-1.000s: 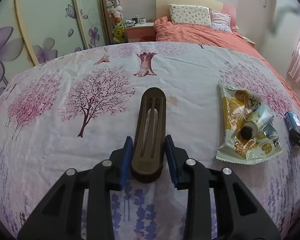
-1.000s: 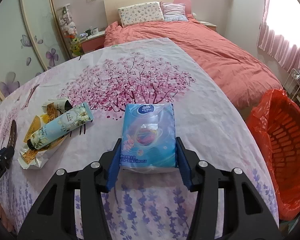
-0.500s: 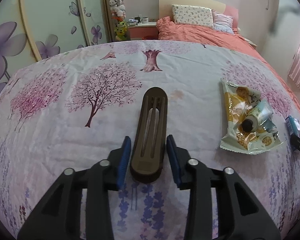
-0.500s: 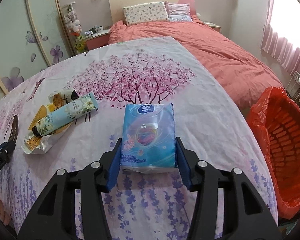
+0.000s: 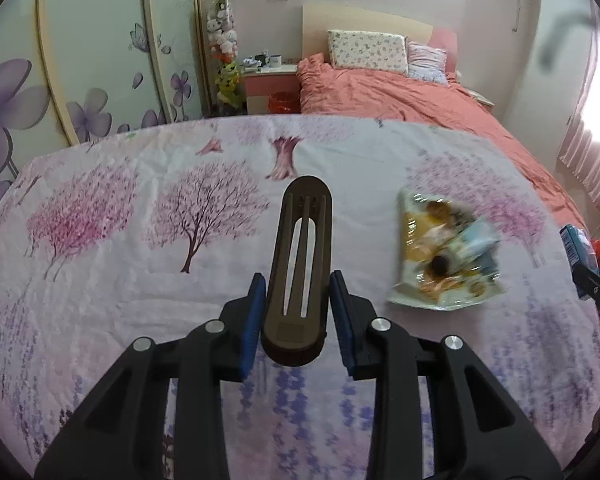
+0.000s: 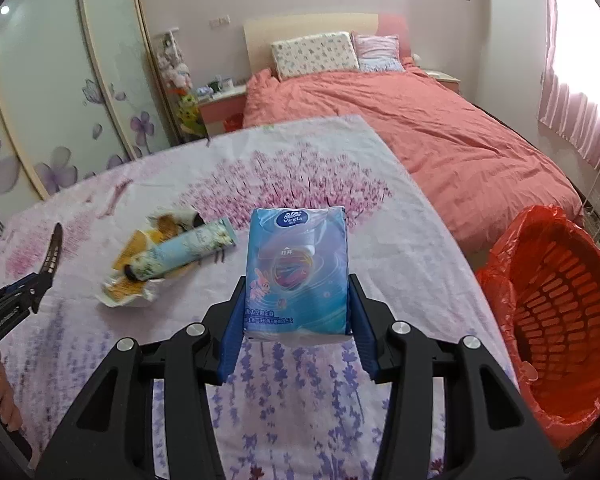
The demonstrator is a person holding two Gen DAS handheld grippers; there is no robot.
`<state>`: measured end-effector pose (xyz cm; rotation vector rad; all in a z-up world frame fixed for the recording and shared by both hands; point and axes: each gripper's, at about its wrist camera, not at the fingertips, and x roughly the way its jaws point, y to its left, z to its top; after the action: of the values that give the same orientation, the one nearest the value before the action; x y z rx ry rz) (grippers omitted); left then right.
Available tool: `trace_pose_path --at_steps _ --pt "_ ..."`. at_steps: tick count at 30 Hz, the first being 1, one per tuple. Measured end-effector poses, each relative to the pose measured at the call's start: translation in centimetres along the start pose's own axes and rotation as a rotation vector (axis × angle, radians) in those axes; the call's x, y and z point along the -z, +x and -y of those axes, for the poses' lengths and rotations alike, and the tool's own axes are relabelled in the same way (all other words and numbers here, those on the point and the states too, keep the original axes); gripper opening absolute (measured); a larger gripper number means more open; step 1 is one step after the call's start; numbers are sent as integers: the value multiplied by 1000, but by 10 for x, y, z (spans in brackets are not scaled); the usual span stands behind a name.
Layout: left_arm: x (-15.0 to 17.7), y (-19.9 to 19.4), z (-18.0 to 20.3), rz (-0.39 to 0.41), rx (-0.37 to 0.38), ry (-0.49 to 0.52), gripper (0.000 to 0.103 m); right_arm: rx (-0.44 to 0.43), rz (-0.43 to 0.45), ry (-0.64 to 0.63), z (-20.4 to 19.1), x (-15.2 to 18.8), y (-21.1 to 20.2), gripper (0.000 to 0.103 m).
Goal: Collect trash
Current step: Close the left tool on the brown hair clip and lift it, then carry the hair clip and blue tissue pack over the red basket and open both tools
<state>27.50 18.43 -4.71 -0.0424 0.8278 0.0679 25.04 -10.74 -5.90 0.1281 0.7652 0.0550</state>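
My left gripper (image 5: 297, 282) is shut on a long brown slotted piece (image 5: 306, 216) and holds it clear of the flowered cloth (image 5: 140, 280); the piece points away from me. My right gripper (image 6: 298, 280) is shut on a blue tissue pack (image 6: 298, 264), which is lifted above the cloth. A yellow snack wrapper (image 6: 128, 292) lies on the cloth between the grippers with a pale blue tube (image 6: 184, 254) across it. In the left wrist view the wrapper (image 5: 420, 280) is blurred. The right wrist view shows the left gripper (image 6: 20, 296) at its left edge.
A red slatted basket lined with a red bag (image 6: 556, 304) stands on the floor past the right edge of the cloth. A bed with a coral cover (image 6: 440, 140) lies beyond. Sliding wardrobe doors (image 5: 80, 80) run along the left. A hand (image 6: 0, 392) shows at lower left.
Both grippers have risen with what they hold. The cloth has dropped away and more of the room shows. The grips look the same.
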Motion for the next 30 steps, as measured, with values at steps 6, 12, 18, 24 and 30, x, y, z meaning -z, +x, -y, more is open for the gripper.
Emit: trace_pose_path --at_steps 6,12,18,24,30 --pt "-10 -33 33 41 44 42 33 -21 86 8 13 -5 -37 48" --pt "-17 -61 77 75 112 88 33 -17 152 32 35 -10 -66 48" --pt "-16 -80 129 95 189 141 33 23 206 65 64 -7 -89 48" --pt "-12 -92 181 103 273 202 33 67 244 107 94 -1 -104 48" --pt "-4 -99 237 98 365 262 33 117 271 148 127 7 -116 48"
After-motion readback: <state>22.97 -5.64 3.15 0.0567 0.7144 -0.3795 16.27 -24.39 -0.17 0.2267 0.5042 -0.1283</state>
